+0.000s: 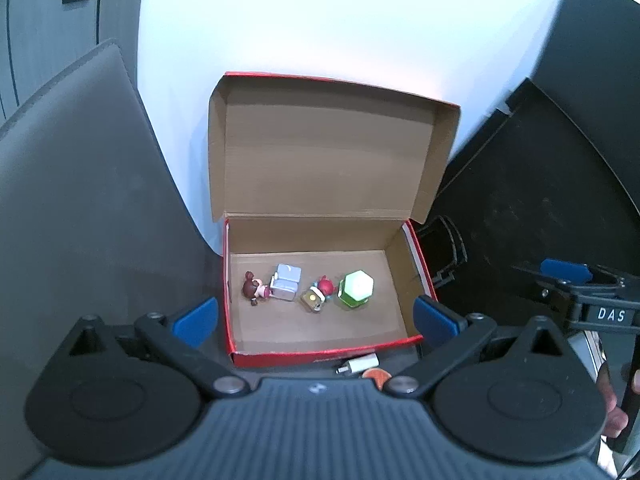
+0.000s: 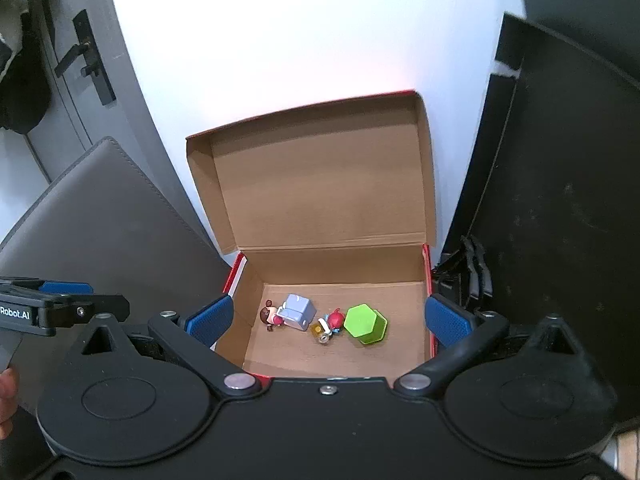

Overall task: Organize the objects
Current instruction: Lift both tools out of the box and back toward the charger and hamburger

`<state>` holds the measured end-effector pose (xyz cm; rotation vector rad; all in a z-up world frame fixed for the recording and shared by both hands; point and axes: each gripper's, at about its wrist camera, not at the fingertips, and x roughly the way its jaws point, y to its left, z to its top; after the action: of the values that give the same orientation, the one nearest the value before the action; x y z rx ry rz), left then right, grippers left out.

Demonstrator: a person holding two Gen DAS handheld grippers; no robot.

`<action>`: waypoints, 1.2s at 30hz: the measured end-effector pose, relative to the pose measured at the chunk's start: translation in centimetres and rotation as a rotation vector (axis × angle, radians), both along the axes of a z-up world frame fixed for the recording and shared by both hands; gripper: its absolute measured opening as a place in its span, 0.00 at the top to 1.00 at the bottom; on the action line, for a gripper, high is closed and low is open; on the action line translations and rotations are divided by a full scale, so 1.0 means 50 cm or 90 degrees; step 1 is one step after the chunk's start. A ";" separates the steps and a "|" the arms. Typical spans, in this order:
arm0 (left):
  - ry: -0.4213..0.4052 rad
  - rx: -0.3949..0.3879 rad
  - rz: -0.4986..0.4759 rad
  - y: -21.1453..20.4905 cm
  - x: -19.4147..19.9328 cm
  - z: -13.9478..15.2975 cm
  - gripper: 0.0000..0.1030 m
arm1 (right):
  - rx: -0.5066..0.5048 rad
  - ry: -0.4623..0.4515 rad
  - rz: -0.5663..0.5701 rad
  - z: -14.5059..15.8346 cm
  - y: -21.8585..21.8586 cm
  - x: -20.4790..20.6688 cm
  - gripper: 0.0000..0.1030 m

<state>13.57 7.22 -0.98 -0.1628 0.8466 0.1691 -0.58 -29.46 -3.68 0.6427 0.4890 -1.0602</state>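
Observation:
A red cardboard box stands open with its lid tilted back. Inside lie a brown-haired figurine, a pale blue block toy, a red-capped figurine and a green hexagonal toy. The right wrist view shows the same box and the figurine, blue toy, red-capped figurine and green toy. My left gripper is open and empty above the box's near edge. My right gripper is open and empty above the box.
A small white cylinder and an orange object lie in front of the box. A grey chair back stands left. Black panels stand right. A white wall is behind the box.

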 end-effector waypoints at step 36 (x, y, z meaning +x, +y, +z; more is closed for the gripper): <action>-0.039 -0.006 -0.149 -0.088 -0.173 -0.038 0.00 | 0.002 -0.007 -0.068 -0.013 0.252 -0.085 0.00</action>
<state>4.90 2.81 -2.86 -0.0765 0.7988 -0.0584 -4.81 -16.84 -4.33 0.6824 0.4510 -1.1566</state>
